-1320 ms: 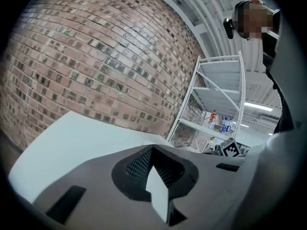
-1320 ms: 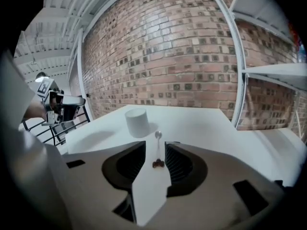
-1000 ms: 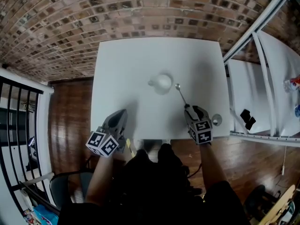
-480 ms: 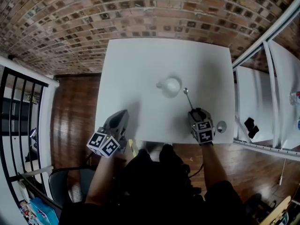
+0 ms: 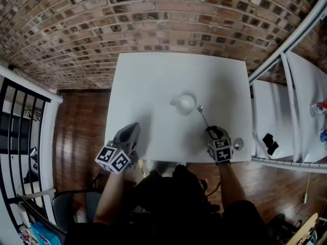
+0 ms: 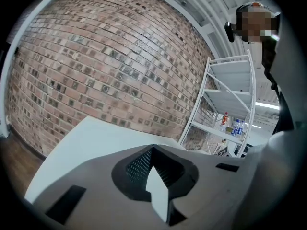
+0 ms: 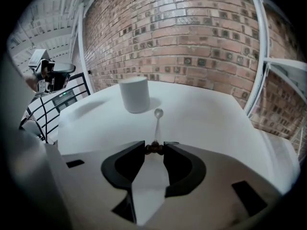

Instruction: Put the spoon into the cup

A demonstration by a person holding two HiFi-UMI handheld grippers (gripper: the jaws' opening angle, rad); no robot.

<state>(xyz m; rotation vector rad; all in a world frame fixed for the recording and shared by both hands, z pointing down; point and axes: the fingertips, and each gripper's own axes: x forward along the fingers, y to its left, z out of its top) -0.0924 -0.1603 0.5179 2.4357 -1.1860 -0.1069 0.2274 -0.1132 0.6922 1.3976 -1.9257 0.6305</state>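
Nearest me, my left gripper [image 6: 152, 148] hangs at the near edge of the worktop [image 5: 153, 80], its jaws brought together on nothing. My right gripper [image 7: 154, 148] is pinched shut on the very end of the spoon [image 7: 158, 113]. The handle runs straight out ahead of the jaws, with the small round bowl at the far tip. I cannot tell whether that bowl touches the worktop or floats just above it.

I judge the spoon light, thin and stiff, and its metal looks smooth enough to slip or swivel in so narrow a hold. With all its length ahead of the jaws, I expect it to pivot if the bowl knocks anything, so the pinch should stay firm. The end of the handle seems the right place to hold it, since the bowl end then stays free to go in first.

Just beyond the bowl and a little to its left stands the cup [image 7: 134, 95], white, upright and open at the top. It looks light enough to slide or tip if nudged.
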